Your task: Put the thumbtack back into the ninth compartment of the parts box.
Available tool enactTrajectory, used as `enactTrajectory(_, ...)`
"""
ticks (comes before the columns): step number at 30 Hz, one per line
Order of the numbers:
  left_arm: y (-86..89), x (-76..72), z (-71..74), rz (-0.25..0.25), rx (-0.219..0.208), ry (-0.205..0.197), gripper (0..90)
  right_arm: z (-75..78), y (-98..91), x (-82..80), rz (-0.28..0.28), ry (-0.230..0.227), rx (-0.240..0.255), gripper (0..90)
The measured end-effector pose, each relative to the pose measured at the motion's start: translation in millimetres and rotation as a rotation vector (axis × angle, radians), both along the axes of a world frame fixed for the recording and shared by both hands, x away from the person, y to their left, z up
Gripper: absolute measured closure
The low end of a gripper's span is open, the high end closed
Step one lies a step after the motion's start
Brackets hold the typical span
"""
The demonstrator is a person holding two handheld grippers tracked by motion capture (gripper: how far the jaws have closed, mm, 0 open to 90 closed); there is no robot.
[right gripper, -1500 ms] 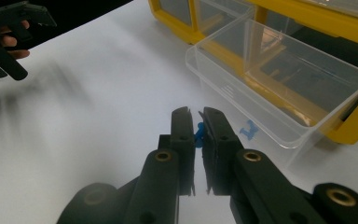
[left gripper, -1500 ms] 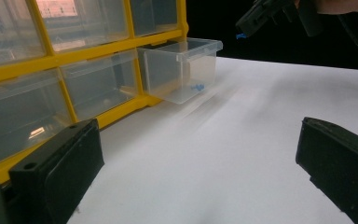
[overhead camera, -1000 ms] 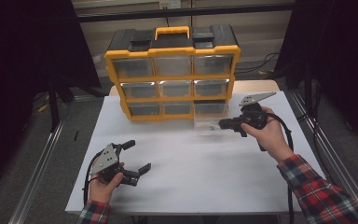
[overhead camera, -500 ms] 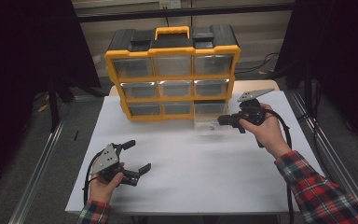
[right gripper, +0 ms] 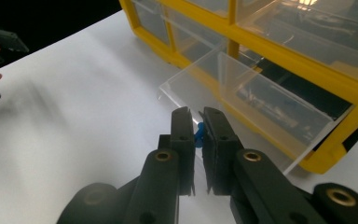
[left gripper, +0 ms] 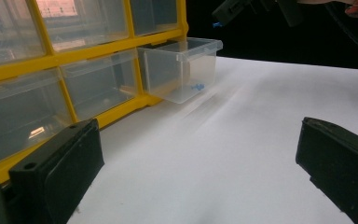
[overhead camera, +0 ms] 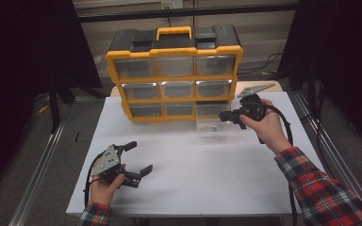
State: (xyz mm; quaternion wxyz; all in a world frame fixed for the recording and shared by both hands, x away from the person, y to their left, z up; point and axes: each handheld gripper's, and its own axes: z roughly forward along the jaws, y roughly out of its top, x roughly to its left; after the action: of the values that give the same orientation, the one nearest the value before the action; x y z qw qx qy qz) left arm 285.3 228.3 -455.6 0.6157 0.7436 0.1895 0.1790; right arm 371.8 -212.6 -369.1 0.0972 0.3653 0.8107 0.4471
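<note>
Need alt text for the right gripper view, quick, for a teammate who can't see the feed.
The right gripper has its two black jaws closed on a small blue part, held above the clear drawer pulled out of the yellow organizer. White tabletop spreads to the left.

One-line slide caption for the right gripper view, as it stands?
Right gripper shut on a small blue part above the pulled-out clear drawer of the yellow organizer.

Clear glossy plastic drawer (right gripper: pixel 242 100), matt white table (overhead camera: pixel 207 179)
</note>
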Motion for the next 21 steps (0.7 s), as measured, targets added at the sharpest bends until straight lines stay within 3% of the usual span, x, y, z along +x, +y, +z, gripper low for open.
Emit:
enactTrajectory(19, 0.8, 0.5, 0.3, -0.003, 0.004, -0.006, 0.4, -5.5, -3.5, 21.2, -0.077, 0.007, -0.011, 84.6)
enactTrajectory(20, 0.5, -1.1, 0.9, 0.029, 0.017, -0.007, 0.4, -5.9, -3.9, 22.0, -0.089, 0.015, -0.011, 84.7)
enactTrajectory(21, 0.7, -1.0, 0.9, 0.030, 0.019, -0.008, 0.4, -6.4, -4.0, 22.7, -0.094, 0.018, -0.012, 84.6)
